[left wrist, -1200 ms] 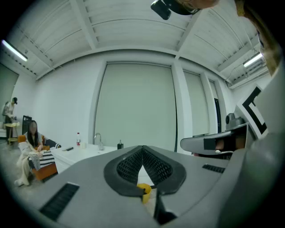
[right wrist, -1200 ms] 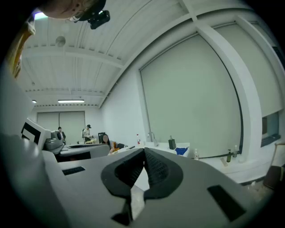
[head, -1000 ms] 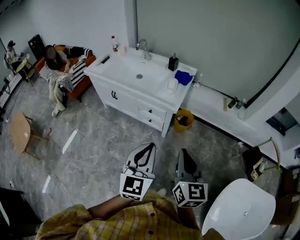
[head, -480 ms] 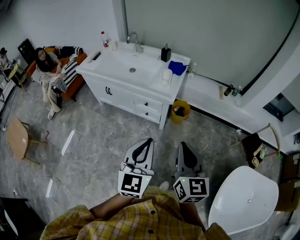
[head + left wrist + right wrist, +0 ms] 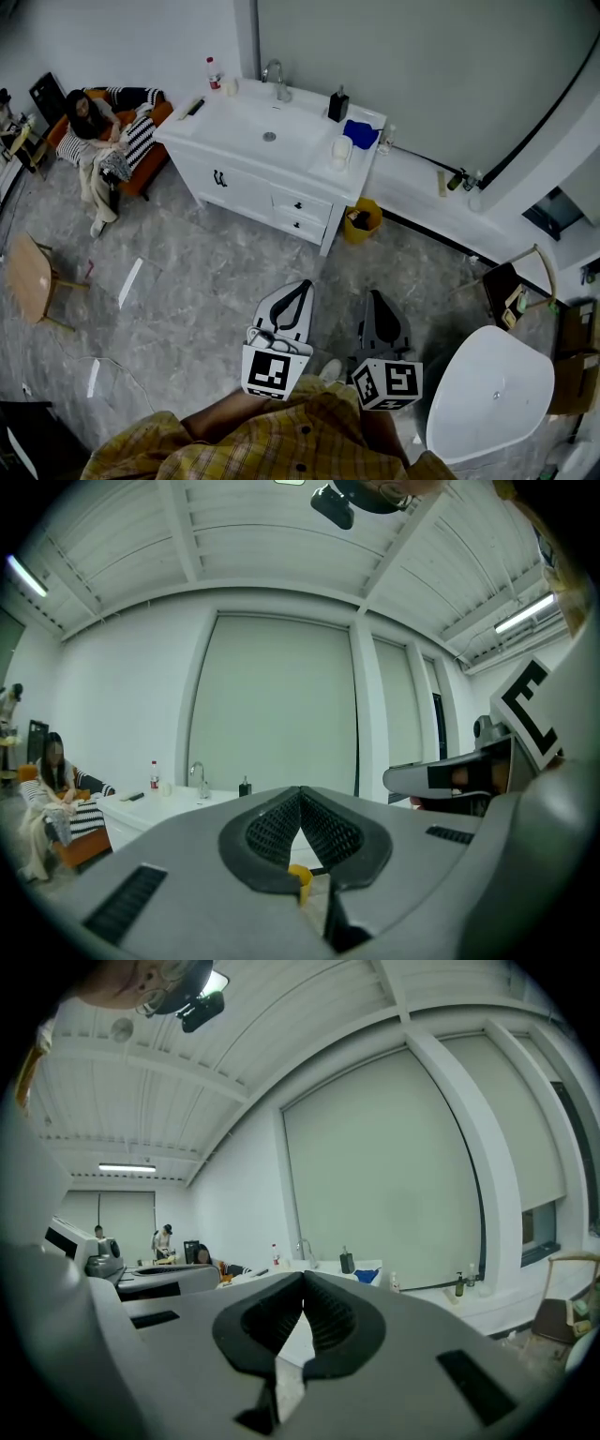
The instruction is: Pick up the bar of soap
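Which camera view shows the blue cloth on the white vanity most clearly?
The head view: it looks down on the blue cloth, lying on the white vanity beside the black dispenser. The right gripper view shows the cloth only as a small distant blue patch. In the left gripper view I cannot find it.

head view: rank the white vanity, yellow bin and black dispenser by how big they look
1. white vanity, by far the largest
2. yellow bin, standing beside it
3. black dispenser, the smallest

All three sit at a similar distance from the camera, so the order looks safe.
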`<action>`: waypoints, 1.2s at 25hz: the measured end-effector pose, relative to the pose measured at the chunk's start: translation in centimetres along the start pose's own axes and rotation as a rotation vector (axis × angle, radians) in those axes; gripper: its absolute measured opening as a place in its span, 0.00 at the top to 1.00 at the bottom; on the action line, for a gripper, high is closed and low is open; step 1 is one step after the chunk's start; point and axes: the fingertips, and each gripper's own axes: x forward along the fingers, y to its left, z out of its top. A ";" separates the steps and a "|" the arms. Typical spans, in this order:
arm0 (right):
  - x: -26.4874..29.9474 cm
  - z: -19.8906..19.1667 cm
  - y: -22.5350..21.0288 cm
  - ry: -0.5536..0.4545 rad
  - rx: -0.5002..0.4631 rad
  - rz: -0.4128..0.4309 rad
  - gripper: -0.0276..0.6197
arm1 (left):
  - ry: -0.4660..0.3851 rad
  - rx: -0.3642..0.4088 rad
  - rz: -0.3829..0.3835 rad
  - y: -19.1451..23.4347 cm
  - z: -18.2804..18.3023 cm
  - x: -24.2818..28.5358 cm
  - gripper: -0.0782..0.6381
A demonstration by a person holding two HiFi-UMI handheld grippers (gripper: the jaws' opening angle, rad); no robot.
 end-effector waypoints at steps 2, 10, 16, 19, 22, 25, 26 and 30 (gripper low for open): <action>0.1 -0.2 1.1 0.002 -0.008 -0.012 0.93 | -0.015 0.005 -0.008 0.7 0.1 -0.7 0.87; 0.9 -1.9 5.0 0.019 -0.032 -0.047 0.93 | 0.038 -0.013 -0.023 4.4 -1.6 -3.2 0.88; 2.2 -2.2 5.2 0.027 -0.016 -0.071 0.93 | 0.074 -0.021 -0.043 5.5 -2.6 -2.7 0.87; 3.6 -2.6 5.0 0.027 -0.018 -0.077 0.93 | 0.057 -0.004 -0.050 6.1 -3.1 -1.8 0.88; 5.3 -2.6 4.4 0.022 0.001 -0.088 0.93 | 0.083 0.013 -0.056 7.1 -3.4 -0.3 0.87; 6.9 -2.3 3.6 0.020 0.019 -0.102 0.93 | 0.111 0.024 -0.065 7.9 -3.4 1.4 0.88; 7.6 -2.3 3.4 0.022 0.023 -0.105 0.93 | 0.113 0.026 -0.065 8.2 -3.4 2.0 0.88; 10.9 -2.5 1.9 0.043 0.037 -0.120 0.93 | 0.122 0.032 -0.067 9.5 -3.6 5.7 0.87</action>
